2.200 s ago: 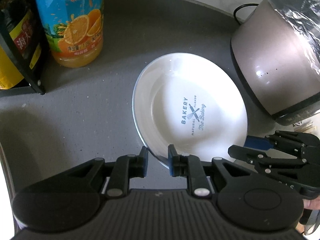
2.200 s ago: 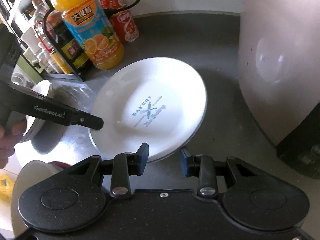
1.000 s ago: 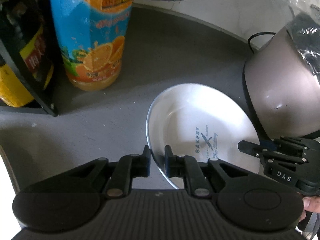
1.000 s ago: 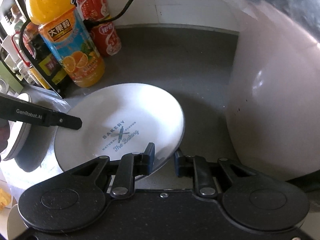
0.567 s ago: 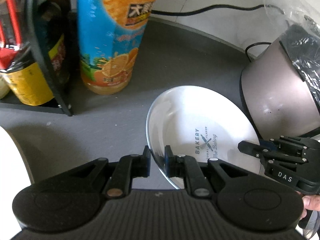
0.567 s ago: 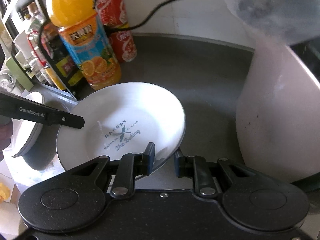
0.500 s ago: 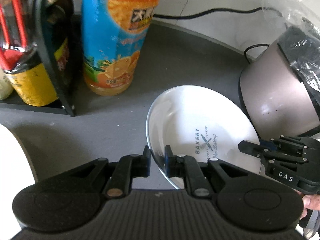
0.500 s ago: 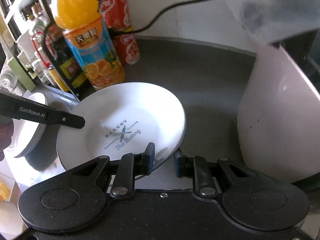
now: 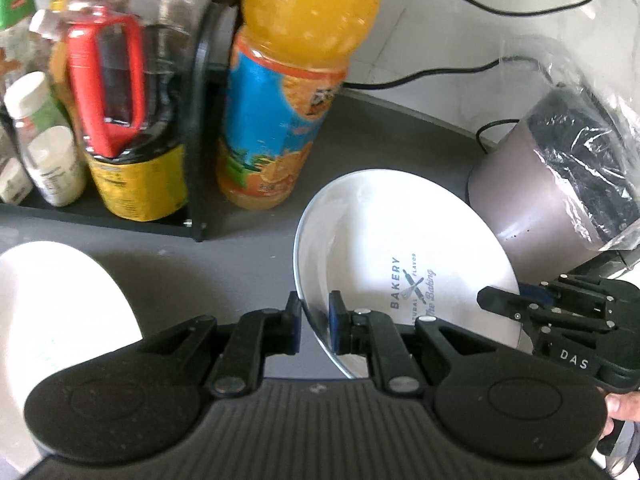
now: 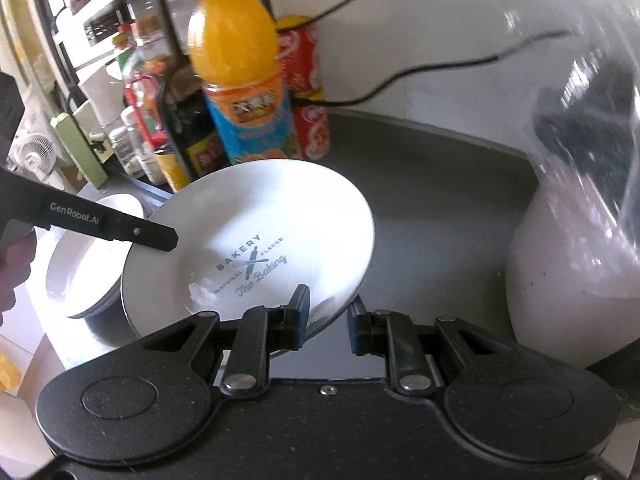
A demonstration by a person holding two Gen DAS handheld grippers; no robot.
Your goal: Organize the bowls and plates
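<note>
— Gripping what, exactly?
— Both claws were clamped on one white plate marked "BAKERY": the left claw on its left rim, the right claw on its right rim.
— Where was it?
— Above the grey desk, tilted, near an orange juice bottle. Another white plate lay beside it.

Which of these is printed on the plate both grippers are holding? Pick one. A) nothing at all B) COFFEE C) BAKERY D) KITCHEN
C: the white plate pinched at its rim by the left gripper and the right gripper carries the word BAKERY above crossed baking tools, readable in both wrist views.
</note>
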